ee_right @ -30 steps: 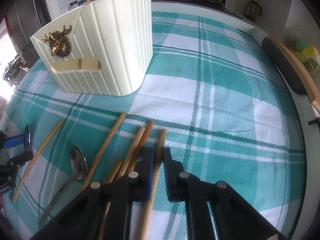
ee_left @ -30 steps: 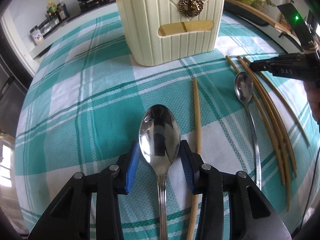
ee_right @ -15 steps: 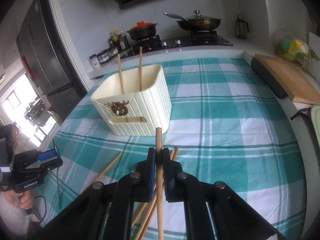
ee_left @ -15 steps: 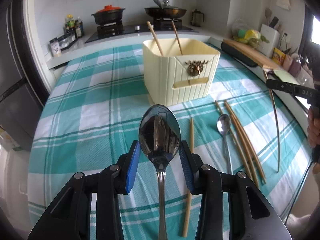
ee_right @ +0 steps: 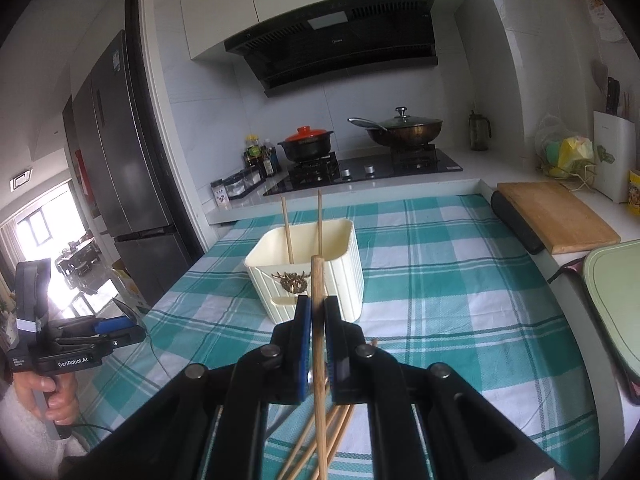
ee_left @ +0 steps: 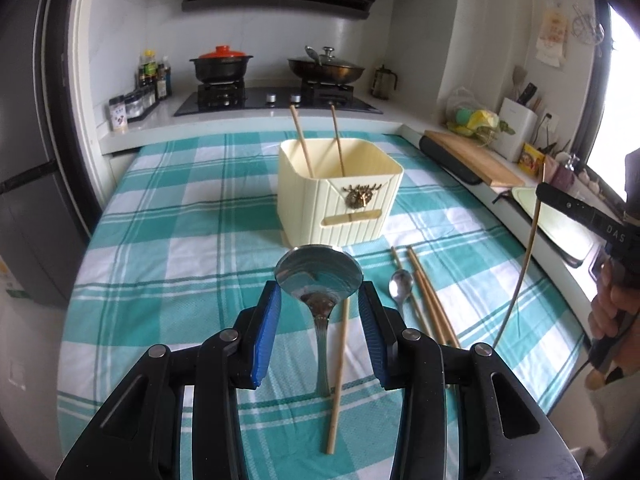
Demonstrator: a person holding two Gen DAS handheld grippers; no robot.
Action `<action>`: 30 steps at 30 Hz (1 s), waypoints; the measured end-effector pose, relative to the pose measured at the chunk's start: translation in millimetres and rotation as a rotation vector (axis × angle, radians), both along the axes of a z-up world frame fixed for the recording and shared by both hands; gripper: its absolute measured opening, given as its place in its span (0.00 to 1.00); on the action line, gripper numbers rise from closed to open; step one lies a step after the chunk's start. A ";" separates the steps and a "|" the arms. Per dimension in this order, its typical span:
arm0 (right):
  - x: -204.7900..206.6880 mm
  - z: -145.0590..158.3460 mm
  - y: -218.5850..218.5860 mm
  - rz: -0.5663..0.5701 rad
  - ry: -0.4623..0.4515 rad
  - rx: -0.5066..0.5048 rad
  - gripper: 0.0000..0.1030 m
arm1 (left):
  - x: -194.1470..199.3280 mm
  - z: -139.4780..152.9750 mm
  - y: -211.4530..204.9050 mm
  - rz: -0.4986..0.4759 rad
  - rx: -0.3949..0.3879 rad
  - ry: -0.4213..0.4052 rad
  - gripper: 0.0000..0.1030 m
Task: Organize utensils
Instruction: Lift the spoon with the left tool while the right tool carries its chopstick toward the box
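My left gripper is shut on a steel spoon, bowl forward, held high above the table. My right gripper is shut on a wooden chopstick and holds it raised, tip pointing at the cream utensil holder. The holder stands mid-table with two chopsticks upright inside. On the cloth lie a single chopstick, a second spoon and several chopsticks. The right gripper with its chopstick shows at the right of the left wrist view.
A teal checked tablecloth covers the table. Behind it is a stove with a black pot and a wok. A wooden cutting board lies on the right counter. A fridge stands at the left.
Both grippers have lifted well above the table and tilted up, the left with the spoon, the right with the chopstick taken off the cloth. The holder now looks farther away.
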State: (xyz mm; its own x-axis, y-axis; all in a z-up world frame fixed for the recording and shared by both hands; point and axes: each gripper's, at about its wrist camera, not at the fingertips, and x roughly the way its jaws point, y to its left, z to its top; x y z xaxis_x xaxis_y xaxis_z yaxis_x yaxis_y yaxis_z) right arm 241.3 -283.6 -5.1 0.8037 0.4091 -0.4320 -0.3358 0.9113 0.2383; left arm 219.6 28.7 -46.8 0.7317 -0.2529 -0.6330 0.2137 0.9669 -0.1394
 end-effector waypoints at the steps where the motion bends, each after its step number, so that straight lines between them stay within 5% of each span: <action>1: -0.1 3.8 2.0 0.002 -0.014 -0.003 0.07 | 1.1 3.3 1.2 0.001 -0.008 -0.003 0.39; 5: 8.1 15.8 9.6 0.018 -0.039 -0.008 0.07 | 8.6 14.1 6.5 0.011 -0.031 -0.006 0.38; 6: 11.5 18.6 11.4 0.023 -0.041 -0.010 0.07 | 11.2 16.5 8.4 0.005 -0.047 -0.003 0.30; 7: 13.1 21.7 12.3 0.023 -0.047 -0.008 0.07 | 15.0 19.2 9.6 -0.007 -0.064 0.013 0.05; 8: 15.6 24.5 13.1 0.027 -0.051 -0.005 0.07 | 18.1 23.0 11.4 -0.001 -0.072 0.016 0.00; 12: 29.7 35.3 20.0 0.038 -0.063 -0.015 0.07 | 30.1 38.9 14.6 0.000 -0.068 -0.011 0.00; 16: 32.9 40.8 22.3 0.050 -0.071 0.001 0.07 | 48.5 28.8 21.4 0.013 -0.046 0.046 0.00; 19: 30.2 43.0 23.3 0.063 -0.076 0.005 0.07 | 55.6 19.9 42.4 0.084 -0.063 0.072 0.11; 22: 28.5 42.5 24.7 0.071 -0.078 -0.003 0.07 | 68.7 7.2 66.5 0.169 -0.078 0.098 0.58; 23: 28.5 41.5 24.8 0.072 -0.075 -0.004 0.07 | 74.2 0.8 71.4 0.191 -0.066 0.114 0.63; 30: 30.9 30.8 27.8 0.081 -0.052 -0.018 0.07 | 131.7 -67.7 33.2 0.074 0.122 0.237 0.74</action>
